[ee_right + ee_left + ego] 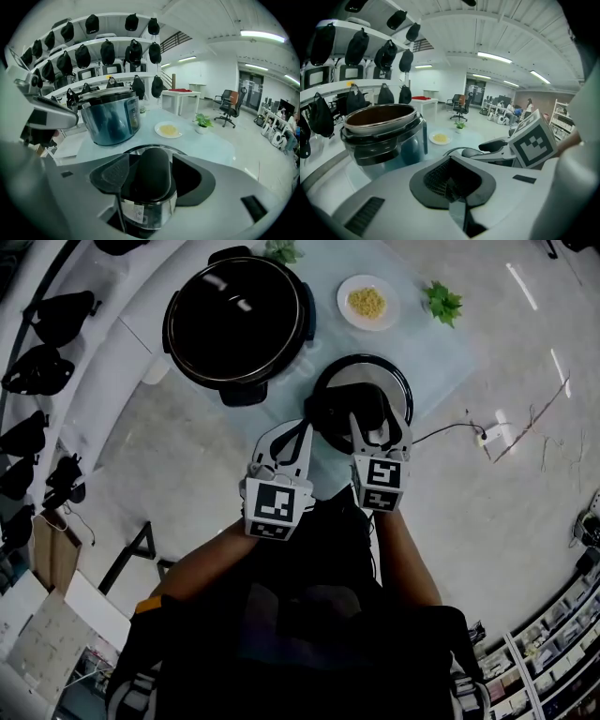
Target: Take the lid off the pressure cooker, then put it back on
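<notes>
Pale table (450,352), centre frame: lid (398,381), its handle (150,180) straddled by wide-open right gripper (380,432); left gripper (291,442) closed, empty. Lid could be dropped if clamped off-centre.

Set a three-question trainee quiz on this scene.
1. True or false: the round steel lid with black handle sits on the dark open pressure cooker pot.
2. What stands between the right claw's jaws? A the lid's handle; B the pot's rim; C nothing.
3. Fill in: the left claw's jaws are ____.
Key: 1 false, it lies beside the pot; 2 A; 3 together.
</notes>
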